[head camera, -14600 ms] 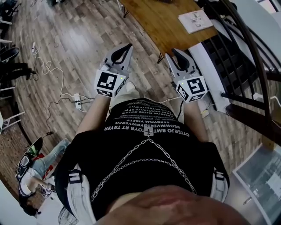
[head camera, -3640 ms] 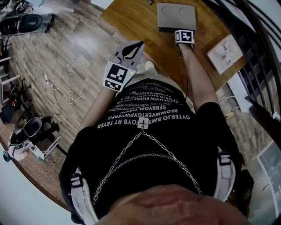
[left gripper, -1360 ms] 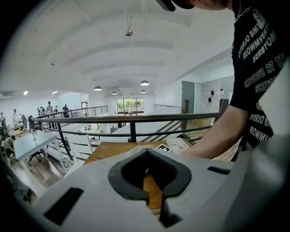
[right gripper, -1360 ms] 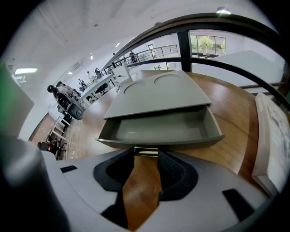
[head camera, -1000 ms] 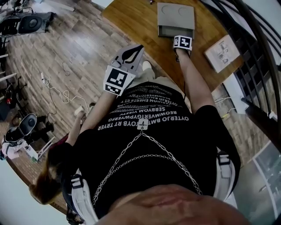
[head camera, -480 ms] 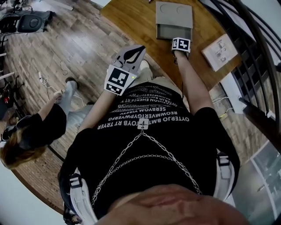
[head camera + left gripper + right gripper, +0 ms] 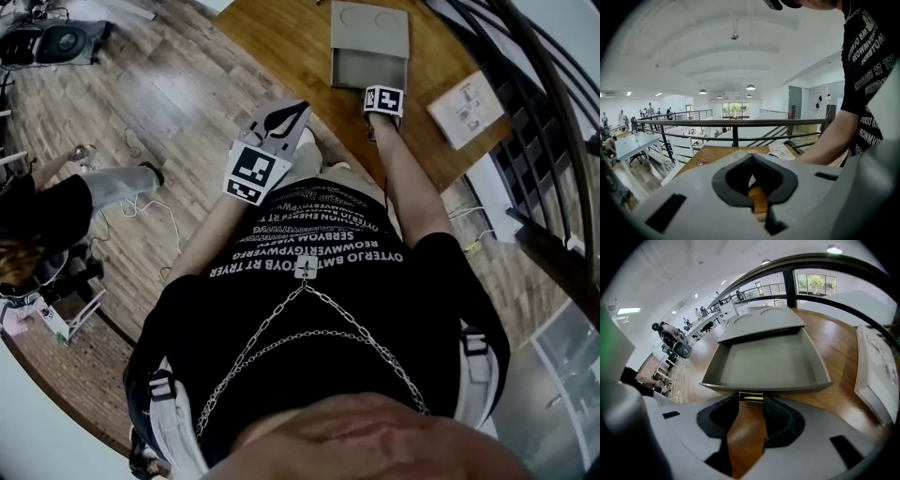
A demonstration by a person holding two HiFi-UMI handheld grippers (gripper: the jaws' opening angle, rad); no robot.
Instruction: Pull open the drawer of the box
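Note:
A flat grey box [image 7: 370,21] lies on the wooden table [image 7: 281,37], and its drawer [image 7: 369,67] is pulled out towards me. In the right gripper view the drawer tray [image 7: 764,364] is empty. Its small metal handle [image 7: 751,397] sits between the tips of my right gripper [image 7: 751,402], which is shut on it. In the head view the right gripper [image 7: 379,87] is at the drawer's front edge, under its marker cube. My left gripper [image 7: 296,106] hangs shut and empty beside my body, off the table's near edge; its tips [image 7: 751,157] meet.
A white booklet [image 7: 464,108] lies on the table right of the box, close to the right gripper [image 7: 876,371]. A dark railing [image 7: 553,112] runs behind the table. A pair of glasses [image 7: 704,162] lies on the table. A person [image 7: 47,206] crouches on the floor at left, among cables.
The drawer has slid further out of the box as my right gripper drew back towards me. The person on the floor at left has moved. My left gripper has barely moved.

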